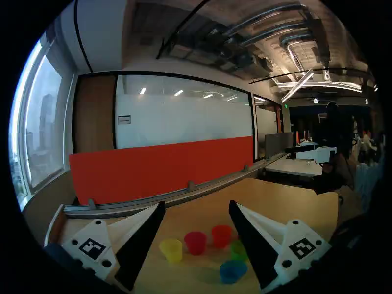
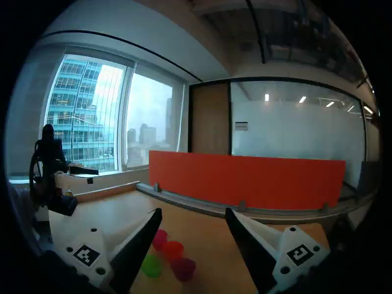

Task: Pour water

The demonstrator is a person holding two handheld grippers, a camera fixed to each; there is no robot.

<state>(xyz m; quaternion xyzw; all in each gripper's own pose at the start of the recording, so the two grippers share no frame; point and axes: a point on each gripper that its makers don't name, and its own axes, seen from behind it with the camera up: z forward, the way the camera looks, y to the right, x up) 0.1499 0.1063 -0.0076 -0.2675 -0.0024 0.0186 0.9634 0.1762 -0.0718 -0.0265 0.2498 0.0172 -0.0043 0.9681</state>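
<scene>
Several small plastic cups stand grouped on the wooden table [image 1: 289,201]. In the left gripper view they lie low between my fingers: yellow cup [image 1: 171,250], red cup [image 1: 195,242], orange-red cup [image 1: 221,235], green cup [image 1: 238,250] and blue cup [image 1: 232,271]. My left gripper [image 1: 196,203] is open above and short of them, holding nothing. In the right gripper view a pink cup [image 2: 159,238], a red cup [image 2: 172,250], a green cup [image 2: 151,265] and a dark red cup [image 2: 183,268] sit near the left finger. My right gripper [image 2: 193,210] is open and empty, raised over the table.
An orange divider panel [image 1: 161,166] with a metal rail [image 1: 196,188] runs along the table's far edge. Behind it is a glass wall, with windows [image 2: 93,117] to the side. Dark equipment on a stand [image 2: 46,171] is by the table's end. Another desk [image 1: 294,166] lies beyond.
</scene>
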